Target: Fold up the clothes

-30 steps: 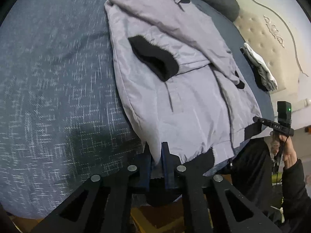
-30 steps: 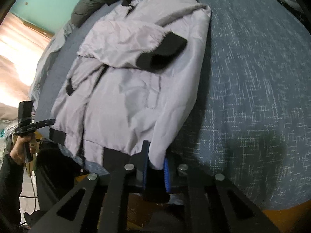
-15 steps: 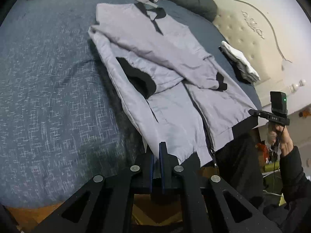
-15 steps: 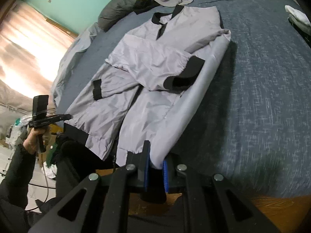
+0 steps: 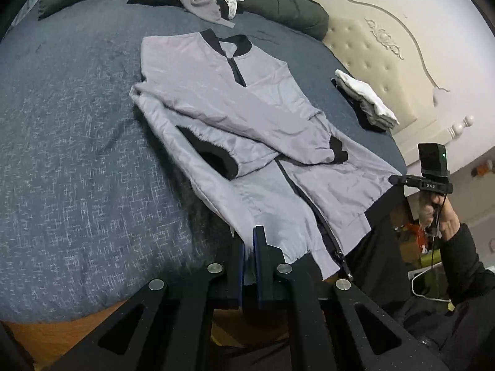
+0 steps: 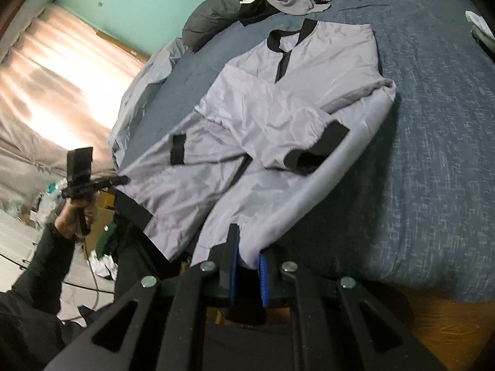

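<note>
Jacket [image 5: 247,130] hem pinched (both grippers)

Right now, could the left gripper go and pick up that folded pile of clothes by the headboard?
Probably not yet: the left gripper is shut on the grey jacket hem. The folded pile lies unobstructed past the jacket.

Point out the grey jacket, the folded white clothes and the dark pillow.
grey jacket [image 5: 216,71], left wrist view, on its chest panel.
folded white clothes [image 5: 365,92], left wrist view, on the top layer.
dark pillow [image 6: 213,21], right wrist view, on its rounded end.
</note>
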`<state>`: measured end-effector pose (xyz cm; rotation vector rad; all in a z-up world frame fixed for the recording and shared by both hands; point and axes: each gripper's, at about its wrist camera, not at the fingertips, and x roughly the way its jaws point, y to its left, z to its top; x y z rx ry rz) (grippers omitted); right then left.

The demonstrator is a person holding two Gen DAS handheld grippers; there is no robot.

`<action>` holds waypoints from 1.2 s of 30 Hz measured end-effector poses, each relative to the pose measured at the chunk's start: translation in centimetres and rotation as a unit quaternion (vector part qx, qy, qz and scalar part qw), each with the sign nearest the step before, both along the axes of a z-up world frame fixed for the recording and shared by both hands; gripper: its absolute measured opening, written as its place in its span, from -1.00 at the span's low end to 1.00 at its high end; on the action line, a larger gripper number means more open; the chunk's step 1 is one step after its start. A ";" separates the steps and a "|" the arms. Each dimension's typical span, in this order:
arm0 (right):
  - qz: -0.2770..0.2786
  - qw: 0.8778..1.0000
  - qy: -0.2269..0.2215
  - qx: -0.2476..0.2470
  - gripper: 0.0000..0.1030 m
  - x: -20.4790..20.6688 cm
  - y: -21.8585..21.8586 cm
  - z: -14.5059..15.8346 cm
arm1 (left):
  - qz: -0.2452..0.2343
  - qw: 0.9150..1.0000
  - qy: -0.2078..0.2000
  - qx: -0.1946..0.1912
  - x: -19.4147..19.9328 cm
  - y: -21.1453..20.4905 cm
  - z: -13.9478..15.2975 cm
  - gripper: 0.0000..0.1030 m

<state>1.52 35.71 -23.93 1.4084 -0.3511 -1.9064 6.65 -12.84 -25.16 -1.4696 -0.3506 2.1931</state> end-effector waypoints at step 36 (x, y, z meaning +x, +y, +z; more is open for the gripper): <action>-0.132 0.991 0.005 0.030 -0.80 -41.6 -3.6 0.6 | 0.145 0.989 -0.003 0.035 -41.3 -6.3 -4.2 -0.89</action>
